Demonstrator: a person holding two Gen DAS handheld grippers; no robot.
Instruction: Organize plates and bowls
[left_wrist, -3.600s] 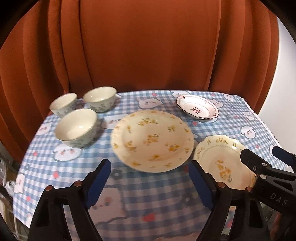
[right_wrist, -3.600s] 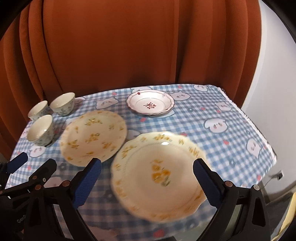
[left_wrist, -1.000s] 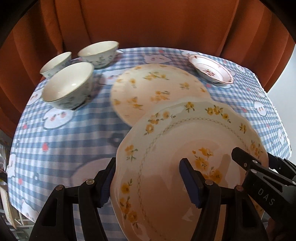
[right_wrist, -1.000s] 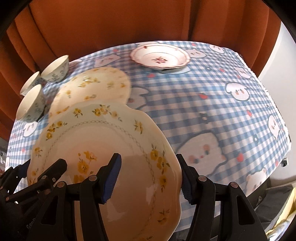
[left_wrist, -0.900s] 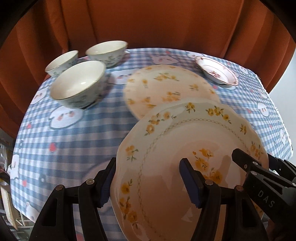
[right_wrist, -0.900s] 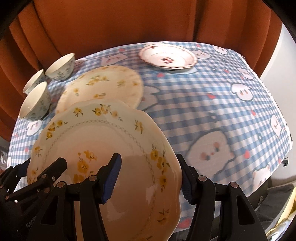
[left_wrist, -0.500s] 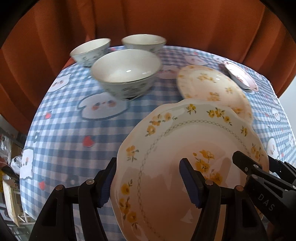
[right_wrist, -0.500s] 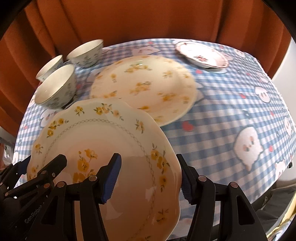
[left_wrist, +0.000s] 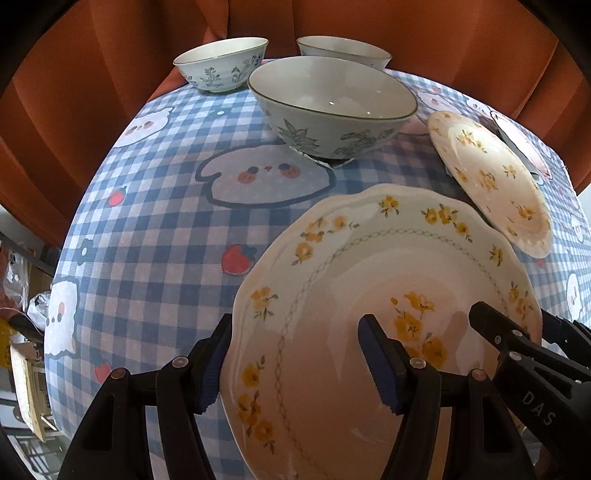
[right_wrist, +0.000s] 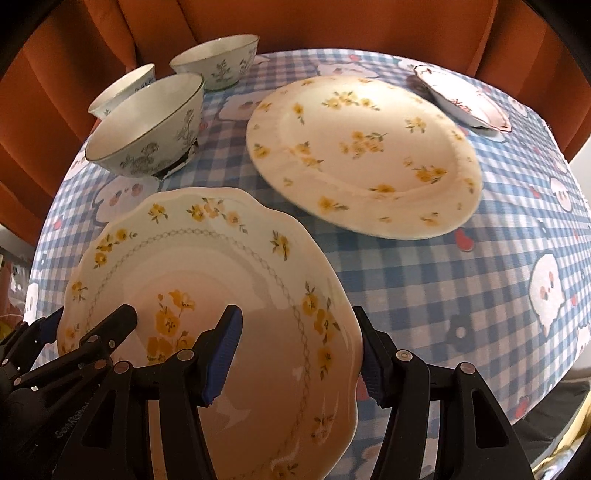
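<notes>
Both grippers hold one scalloped plate with yellow flowers (left_wrist: 369, 295) above the checked tablecloth (left_wrist: 155, 229). My left gripper (left_wrist: 299, 365) is shut on its left rim. My right gripper (right_wrist: 299, 350) is shut on its right rim, where the plate (right_wrist: 207, 266) fills the lower left of the right wrist view. A larger round yellow-flower plate (right_wrist: 362, 155) lies on the cloth beyond. Three white bowls with dark leaf prints stand at the far left, the nearest (left_wrist: 332, 107) just ahead of the held plate.
A small red-patterned dish (right_wrist: 465, 99) lies at the far right. An orange curtain (left_wrist: 406, 22) hangs behind the table. The cloth's left edge (left_wrist: 55, 295) drops off toward clutter on the floor.
Both grippers have carried the held plate leftward. The bowls now loom closer ahead and the large plate has slid to the right in both views.
</notes>
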